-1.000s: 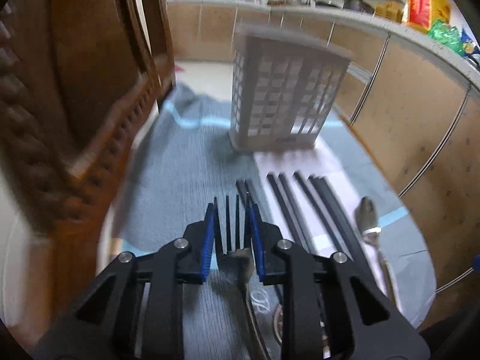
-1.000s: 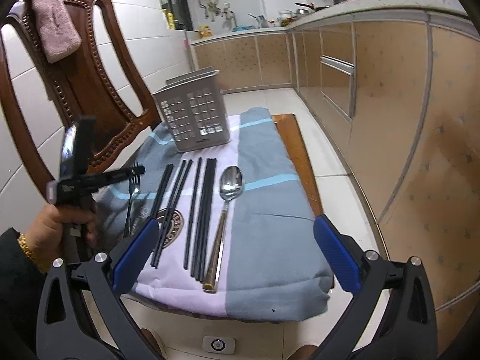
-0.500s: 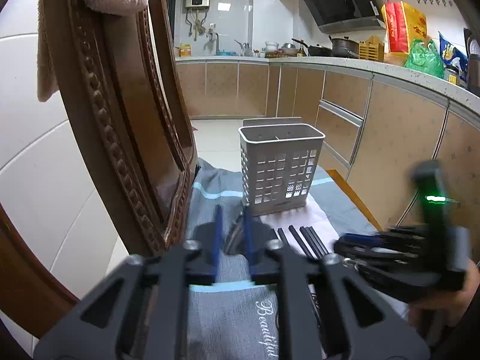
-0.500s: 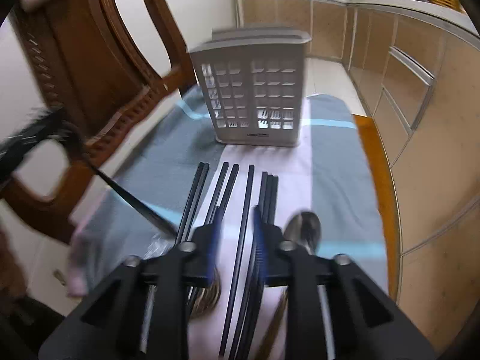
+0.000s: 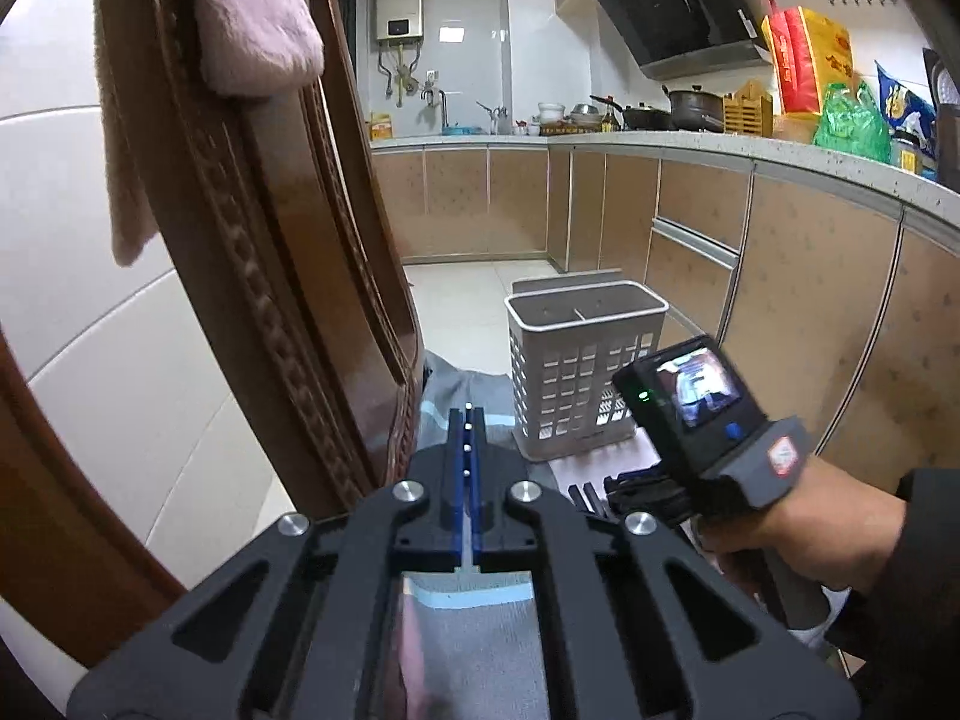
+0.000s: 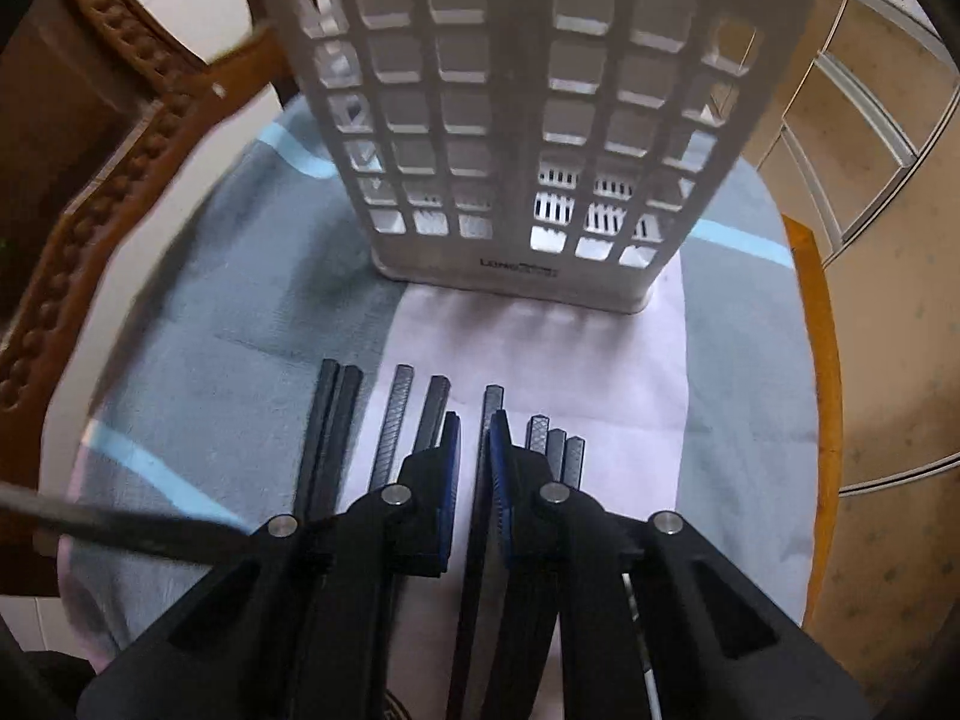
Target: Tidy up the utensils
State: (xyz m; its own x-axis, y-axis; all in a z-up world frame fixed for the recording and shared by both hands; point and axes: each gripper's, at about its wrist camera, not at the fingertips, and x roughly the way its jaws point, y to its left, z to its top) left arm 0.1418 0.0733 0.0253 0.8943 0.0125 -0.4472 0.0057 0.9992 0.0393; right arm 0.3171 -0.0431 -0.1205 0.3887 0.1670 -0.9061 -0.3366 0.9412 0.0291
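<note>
A grey slotted utensil holder stands on a cloth-covered stool. Several black chopsticks lie side by side in front of it. My left gripper is raised above the cloth left of the holder, its jaws closed tight on the thin edge of a fork; in the right wrist view the fork's dark handle crosses the lower left as a blur. My right gripper is low over the chopsticks, its jaws narrowly closed around one black chopstick.
A carved wooden chair back with a pink towel stands close on the left. Kitchen cabinets run along the right. The blue-grey and lilac cloth covers the stool; its wooden edge shows on the right.
My left gripper lifted the fork off the cloth and rose. My right gripper came down to the chopsticks and closed from wide open onto one of them.
</note>
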